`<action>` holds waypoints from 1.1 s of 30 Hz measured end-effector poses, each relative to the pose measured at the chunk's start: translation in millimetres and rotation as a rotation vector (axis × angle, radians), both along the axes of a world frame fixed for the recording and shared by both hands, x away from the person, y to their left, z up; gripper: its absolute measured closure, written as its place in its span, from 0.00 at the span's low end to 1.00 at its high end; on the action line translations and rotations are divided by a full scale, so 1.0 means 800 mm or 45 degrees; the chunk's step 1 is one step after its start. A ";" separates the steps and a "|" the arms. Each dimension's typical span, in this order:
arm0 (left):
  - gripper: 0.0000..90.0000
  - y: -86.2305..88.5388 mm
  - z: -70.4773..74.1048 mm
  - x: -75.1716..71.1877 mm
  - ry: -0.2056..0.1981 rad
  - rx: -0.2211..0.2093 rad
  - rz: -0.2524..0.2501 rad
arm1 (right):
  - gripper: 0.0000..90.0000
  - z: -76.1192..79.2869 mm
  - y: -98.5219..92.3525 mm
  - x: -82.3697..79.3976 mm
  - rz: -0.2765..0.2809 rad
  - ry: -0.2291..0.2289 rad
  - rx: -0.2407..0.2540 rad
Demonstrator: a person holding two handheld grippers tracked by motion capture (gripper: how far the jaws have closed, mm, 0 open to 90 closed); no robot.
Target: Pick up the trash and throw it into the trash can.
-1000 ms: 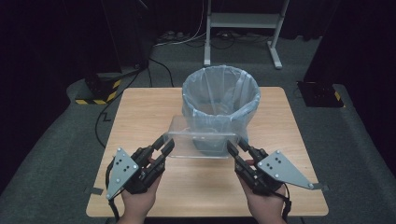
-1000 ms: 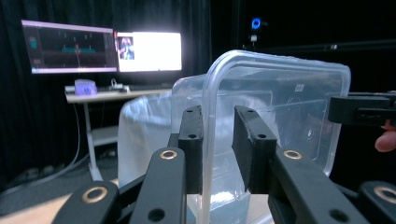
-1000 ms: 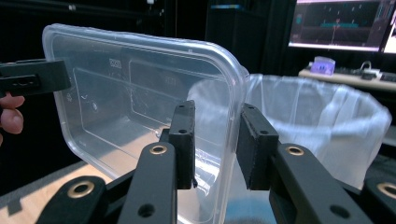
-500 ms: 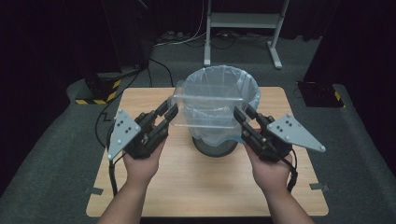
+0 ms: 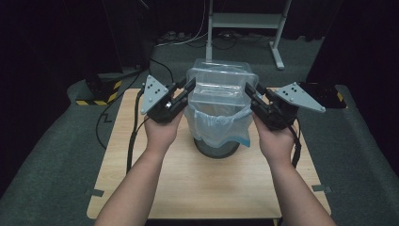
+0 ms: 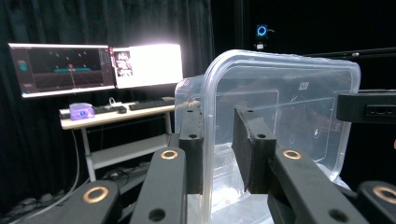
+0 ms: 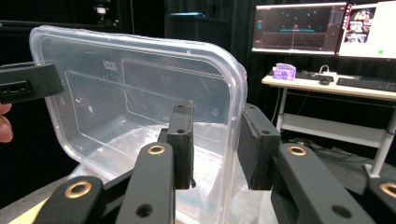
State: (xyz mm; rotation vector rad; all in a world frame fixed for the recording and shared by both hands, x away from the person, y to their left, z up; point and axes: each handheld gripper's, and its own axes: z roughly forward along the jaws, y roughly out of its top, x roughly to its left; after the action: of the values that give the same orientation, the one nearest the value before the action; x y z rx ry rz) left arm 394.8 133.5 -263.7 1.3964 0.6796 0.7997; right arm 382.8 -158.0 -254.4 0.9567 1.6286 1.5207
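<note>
A clear plastic container (image 5: 221,89) hangs tilted on its side just above a bin lined with a pale plastic bag (image 5: 216,125). The bin stands mid-table on the wooden table (image 5: 141,179). My left gripper (image 5: 190,88) is shut on the container's left end, my right gripper (image 5: 248,90) on its right end. In the left gripper view the container (image 6: 280,107) has its rim between the jaws of my left gripper (image 6: 219,140), and the right gripper (image 6: 369,107) shows at the far end. In the right gripper view my right gripper (image 7: 217,140) pinches the container (image 7: 140,93) at its wall. The container looks empty.
A white metal stand (image 5: 244,21) and cables lie on the floor behind the table. A black box with yellow stripes (image 5: 99,92) sits at the left on the floor. Monitors (image 6: 93,65) on a desk (image 7: 327,86) stand farther off.
Both grippers have carried the container up from the table's front and away from me to above the bin, tipping it from flat onto its side.
</note>
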 end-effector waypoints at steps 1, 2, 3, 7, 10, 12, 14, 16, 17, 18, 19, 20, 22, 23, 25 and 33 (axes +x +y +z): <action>0.82 -0.002 0.000 0.006 0.009 0.005 -0.003 | 0.76 -0.001 -0.002 0.005 -0.003 0.007 -0.001; 0.82 -0.004 -0.001 0.011 0.017 0.000 -0.006 | 0.76 -0.002 -0.004 0.010 -0.006 0.010 -0.008; 0.82 -0.006 -0.002 0.016 0.025 0.009 -0.009 | 0.76 -0.003 -0.006 0.015 -0.009 0.013 -0.008; 0.82 -0.014 -0.007 0.030 0.058 0.017 -0.011 | 0.76 -0.007 -0.013 0.033 -0.021 0.038 -0.012; 0.82 -0.017 -0.012 0.037 0.090 0.018 -0.009 | 0.75 -0.010 -0.016 0.043 -0.026 0.063 -0.012; 0.82 -0.017 -0.014 0.041 0.096 0.027 -0.009 | 0.75 -0.012 -0.017 0.047 -0.029 0.067 -0.022; 0.82 -0.018 -0.015 0.042 0.100 0.025 -0.009 | 0.75 -0.013 -0.017 0.049 -0.035 0.071 -0.020; 0.82 -0.018 -0.016 0.044 0.095 0.037 -0.016 | 0.73 -0.013 -0.017 0.050 -0.043 0.064 -0.027; 0.80 -0.020 -0.016 0.044 0.082 0.057 -0.004 | 0.70 -0.013 -0.016 0.051 -0.049 0.045 -0.039; 0.75 -0.021 -0.016 0.043 0.076 0.071 0.010 | 0.62 -0.012 -0.015 0.052 -0.049 0.038 -0.049; 0.63 -0.022 -0.015 0.043 0.085 0.060 0.012 | 0.52 -0.012 -0.014 0.054 -0.054 0.043 -0.057; 0.56 -0.022 -0.015 0.043 0.098 0.062 0.012 | 0.51 -0.012 -0.014 0.055 -0.044 0.050 -0.053; 0.50 -0.021 -0.014 0.043 0.098 0.078 0.028 | 0.48 -0.012 -0.013 0.056 -0.031 0.053 -0.058; 0.49 -0.019 -0.014 0.042 0.103 0.082 0.031 | 0.48 -0.012 -0.013 0.055 -0.035 0.047 -0.063; 0.48 -0.016 -0.015 0.041 0.114 0.092 0.035 | 0.47 -0.013 -0.013 0.054 -0.029 0.048 -0.065; 0.47 0.023 -0.034 0.018 0.159 0.106 0.102 | 0.45 -0.026 -0.030 0.035 -0.063 0.027 -0.118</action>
State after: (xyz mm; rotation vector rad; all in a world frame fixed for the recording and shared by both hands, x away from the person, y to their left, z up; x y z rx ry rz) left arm 409.2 151.6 -290.9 1.5119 0.8107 0.8168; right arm 410.8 -181.7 -275.2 0.9584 1.6629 1.3940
